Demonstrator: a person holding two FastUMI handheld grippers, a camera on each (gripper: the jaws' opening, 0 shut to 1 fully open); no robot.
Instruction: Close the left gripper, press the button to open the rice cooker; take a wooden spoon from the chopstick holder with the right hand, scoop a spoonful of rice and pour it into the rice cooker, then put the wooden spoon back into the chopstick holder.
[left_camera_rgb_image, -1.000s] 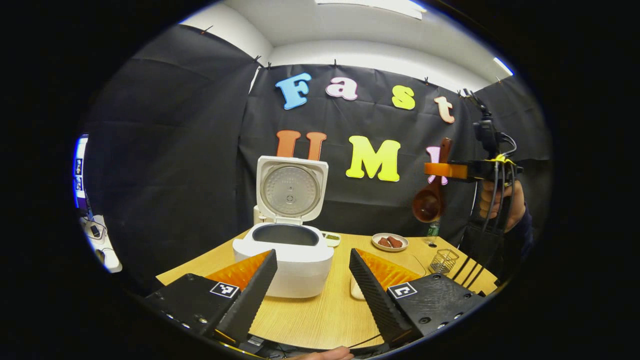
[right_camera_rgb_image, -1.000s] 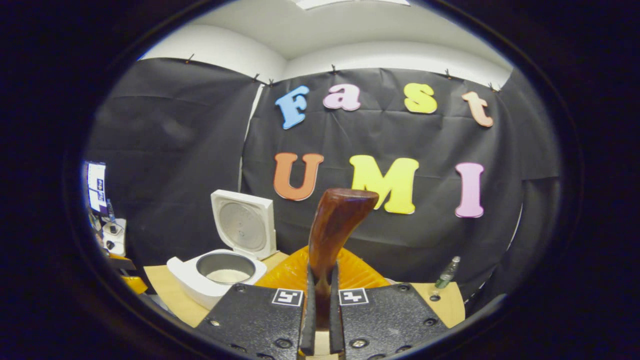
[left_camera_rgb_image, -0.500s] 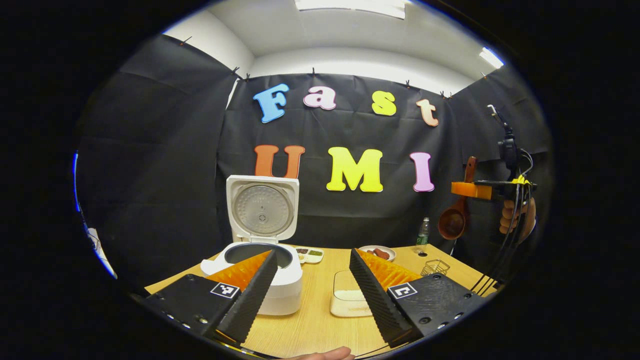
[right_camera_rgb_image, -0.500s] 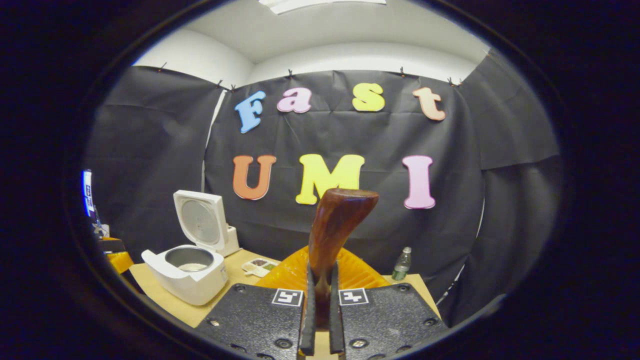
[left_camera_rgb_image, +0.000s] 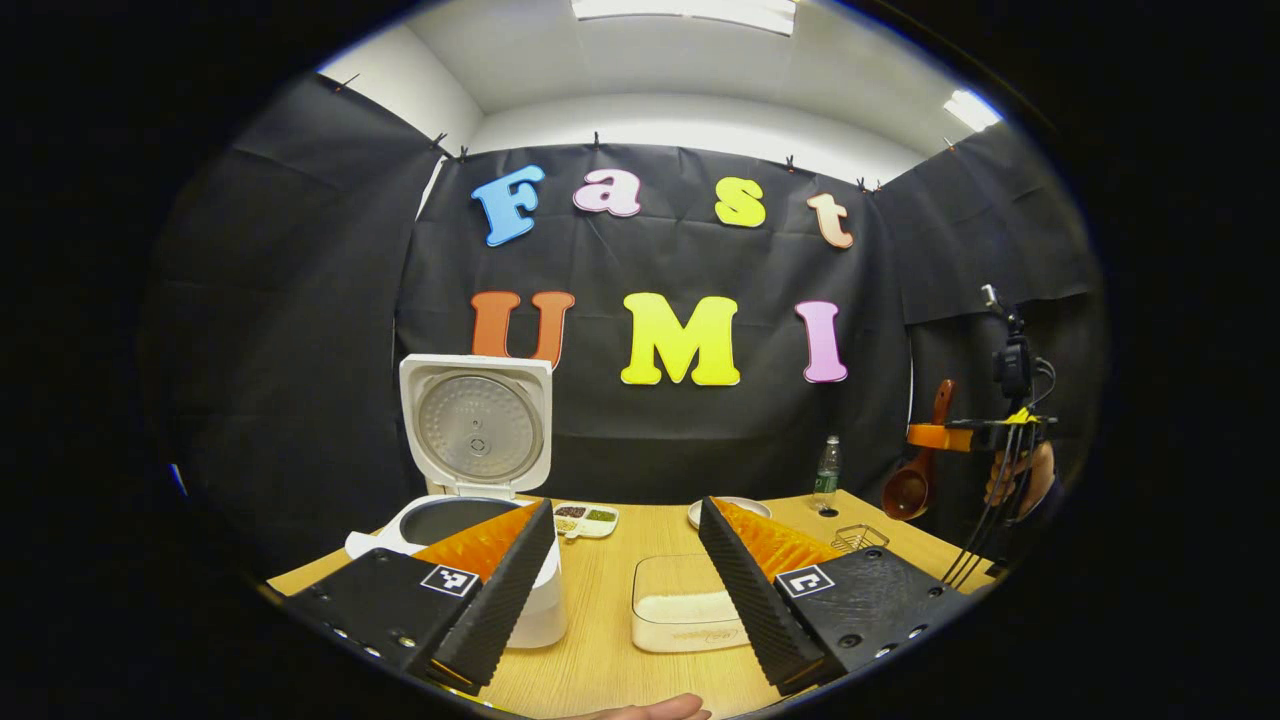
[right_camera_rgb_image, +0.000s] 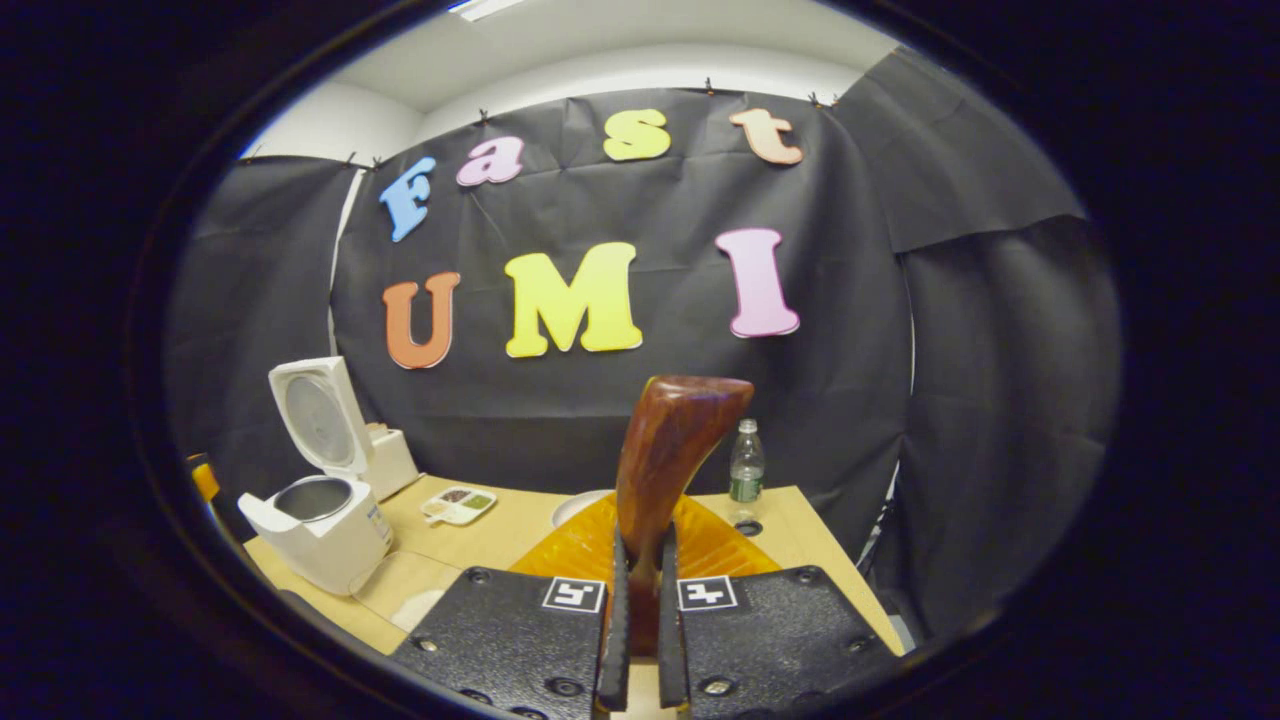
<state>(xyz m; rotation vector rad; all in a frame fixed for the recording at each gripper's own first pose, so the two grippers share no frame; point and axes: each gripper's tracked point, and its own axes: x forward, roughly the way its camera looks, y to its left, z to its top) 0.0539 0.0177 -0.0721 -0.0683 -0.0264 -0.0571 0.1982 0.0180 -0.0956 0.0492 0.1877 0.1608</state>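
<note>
The white rice cooker (left_camera_rgb_image: 455, 520) stands open, lid upright, on the left of the wooden table (left_camera_rgb_image: 600, 650); its pot (right_camera_rgb_image: 312, 497) also shows in the right gripper view. My left gripper (left_camera_rgb_image: 625, 505) is open and empty, in front of the cooker and the rice container (left_camera_rgb_image: 685, 605). My right gripper (right_camera_rgb_image: 640, 545) is shut on the wooden spoon (right_camera_rgb_image: 668, 455), handle end up. In the left gripper view that right gripper (left_camera_rgb_image: 935, 436) hangs at the far right, the wooden spoon (left_camera_rgb_image: 908, 488) bowl-down, above and to the right of the wire chopstick holder (left_camera_rgb_image: 860, 538).
A divided condiment dish (left_camera_rgb_image: 586, 518), a small plate (left_camera_rgb_image: 725, 508) and a plastic bottle (left_camera_rgb_image: 826, 472) stand along the back of the table. A hand (left_camera_rgb_image: 1010, 478) holds the right gripper at the table's right end. Cables trail below it.
The right gripper has carried the spoon rightward and lower, away from the cooker toward the table's right end. The left gripper has drawn back; the cooker sits farther left in its view.
</note>
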